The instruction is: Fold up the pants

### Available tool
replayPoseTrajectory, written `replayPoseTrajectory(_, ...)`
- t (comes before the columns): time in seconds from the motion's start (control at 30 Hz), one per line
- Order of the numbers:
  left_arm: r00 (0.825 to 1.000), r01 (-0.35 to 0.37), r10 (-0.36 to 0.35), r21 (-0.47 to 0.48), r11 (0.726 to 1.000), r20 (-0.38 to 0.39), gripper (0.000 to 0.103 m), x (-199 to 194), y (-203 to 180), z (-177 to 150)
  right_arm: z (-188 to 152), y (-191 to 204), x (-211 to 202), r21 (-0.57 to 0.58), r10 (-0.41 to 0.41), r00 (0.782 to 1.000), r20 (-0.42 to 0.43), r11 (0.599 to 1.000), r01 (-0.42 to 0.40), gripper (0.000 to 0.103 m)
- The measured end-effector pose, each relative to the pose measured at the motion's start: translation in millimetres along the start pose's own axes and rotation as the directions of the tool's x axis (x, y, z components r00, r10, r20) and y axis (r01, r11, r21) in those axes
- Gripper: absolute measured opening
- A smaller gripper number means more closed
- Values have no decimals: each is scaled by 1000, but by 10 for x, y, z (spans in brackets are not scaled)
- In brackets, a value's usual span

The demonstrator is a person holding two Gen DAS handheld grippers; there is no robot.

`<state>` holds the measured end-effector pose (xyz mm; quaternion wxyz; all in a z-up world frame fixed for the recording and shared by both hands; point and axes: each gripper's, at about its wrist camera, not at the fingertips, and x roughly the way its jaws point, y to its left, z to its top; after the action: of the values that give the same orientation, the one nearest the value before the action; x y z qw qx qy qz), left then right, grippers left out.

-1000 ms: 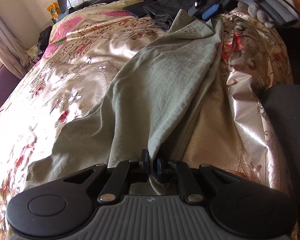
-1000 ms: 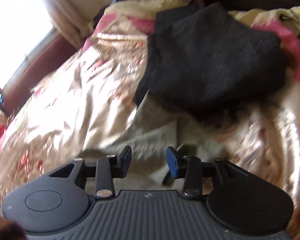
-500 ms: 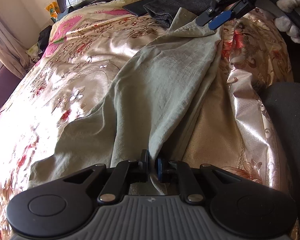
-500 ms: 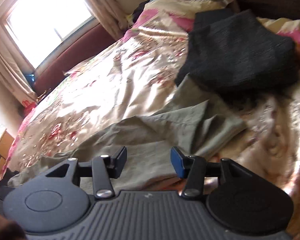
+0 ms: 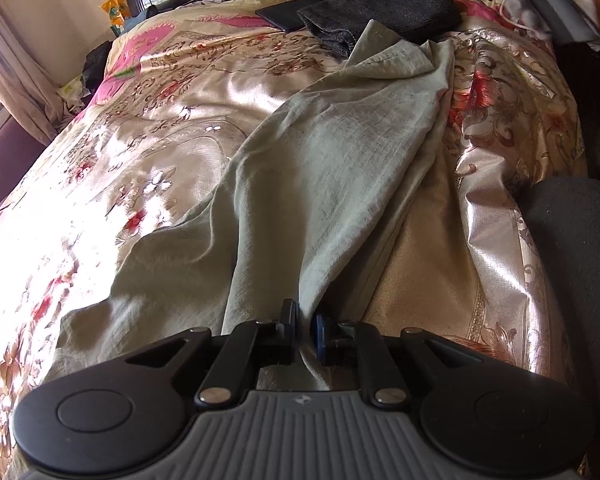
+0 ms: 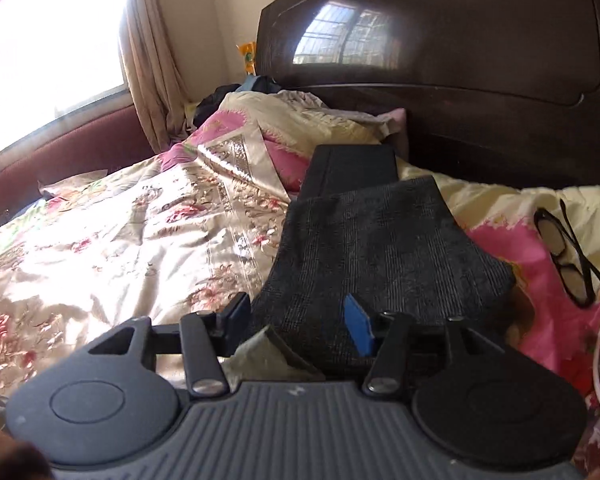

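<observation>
Left wrist view takes in the bed's floral satin bedspread (image 5: 148, 128), gold and pink, filling the scene from 6 to 12 o'clock. Across it lie the pale green pants (image 5: 332, 168), stretched from the near edge at 6 o'clock up toward 1 o'clock, their far end crumpled just short of a folded dark garment (image 5: 384, 16). A wider flap of the pants spreads out toward 8 o'clock. At 3 to 4 o'clock a dark rounded cushion (image 5: 576, 240) sits beside the bed's edge. The left gripper (image 5: 303, 332) is at 6 o'clock, its jaws clenched on a pinch of the pants' near end, the cloth bunched between the pads.

Right wrist view shows the dark wooden headboard (image 6: 460, 52) at 12 to 2 o'clock, a bright window (image 6: 48, 40) with a curtain at 10 o'clock, and the bedspread (image 6: 120, 232) at 9 o'clock. The folded dark garment (image 6: 380, 248) lies at centre, a second flat dark piece just behind it toward 12 o'clock. Black-framed glasses (image 6: 568, 256) rest on the pink cloth at 3 o'clock. The right gripper (image 6: 298, 322) hovers over the near edge of the dark garment with its jaws released and wide apart; a small corner of the pants (image 6: 260, 354) shows below them at 6 o'clock, not touched by either pad.
</observation>
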<state>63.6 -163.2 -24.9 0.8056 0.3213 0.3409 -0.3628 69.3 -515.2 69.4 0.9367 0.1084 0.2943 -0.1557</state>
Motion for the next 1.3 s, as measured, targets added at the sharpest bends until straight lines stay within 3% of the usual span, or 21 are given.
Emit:
replayPoseTrajectory(0.2, 1000, 0, 0, 9, 1000, 2, 27, -10, 5, -13, -494, -182, -110, 42, 6, 988, -155, 999, 0, 59)
replayPoseTrajectory(0.33, 1000, -11, 11, 10, 1000, -6, 27, -15, -19, -2, -467, -253, 58, 140, 77, 981, -177, 989, -53, 61)
replayPoseTrajectory(0.4, 1000, -11, 11, 8, 1000, -7, 28, -23, -30, -2, -467, -237, 187, 157, 65, 973, -221, 987, -30, 62)
replayPoseTrajectory(0.57, 1000, -4, 4, 1, 1000, -3, 28, -15, -29, 13, -620, -226, 303, 246, 62, 983, -174, 969, -18, 65)
replayPoseTrajectory(0.63, 1000, -13, 13, 9, 1000, 1, 28, -29, -30, 18, -648, -160, 267, 213, 47, 988, -145, 977, -15, 64)
replayPoseTrajectory(0.8, 1000, -4, 4, -16, 1000, 2, 28, -47, 31, -13, -768, 164, 185, -36, 5, 993, -119, 999, -9, 61)
replayPoseTrajectory(0.87, 1000, -5, 5, -19, 1000, -1, 28, -27, 36, -17, -744, 138, 263, 0, -2, 993, -114, 1000, 3, 53)
replayPoseTrajectory(0.93, 1000, -6, 6, -19, 1000, 2, 28, -30, 25, -5, -678, 49, 340, 89, 17, 991, -132, 996, -5, 9)
replayPoseTrajectory(1.03, 1000, -3, 3, -12, 1000, 18, 28, -60, 13, 18, -580, -178, 303, 348, 162, 978, -131, 931, -108, 6)
replayPoseTrajectory(1.1, 999, 0, 0, -15, 1000, 38, 28, -89, 21, 46, -537, -388, 168, 564, 305, 952, -36, 792, -233, 6)
replayPoseTrajectory(1.17, 998, -2, 3, -21, 1000, 62, 28, -119, 30, 72, -496, -526, -8, 675, 384, 916, 119, 644, -358, 5)
replayPoseTrajectory(1.23, 997, -3, 5, -34, 999, 80, 29, -145, 39, 87, -465, -564, -137, 685, 367, 906, 212, 605, -406, 5)
replayPoseTrajectory(1.27, 997, -3, 6, -41, 999, 83, 31, -149, 39, 85, -490, -580, -112, 698, 344, 915, 211, 603, -387, 5)
replayPoseTrajectory(1.3, 997, -3, 7, -46, 999, 81, 34, -147, 32, 77, -537, -596, -8, 725, 328, 933, 150, 605, -329, 5)
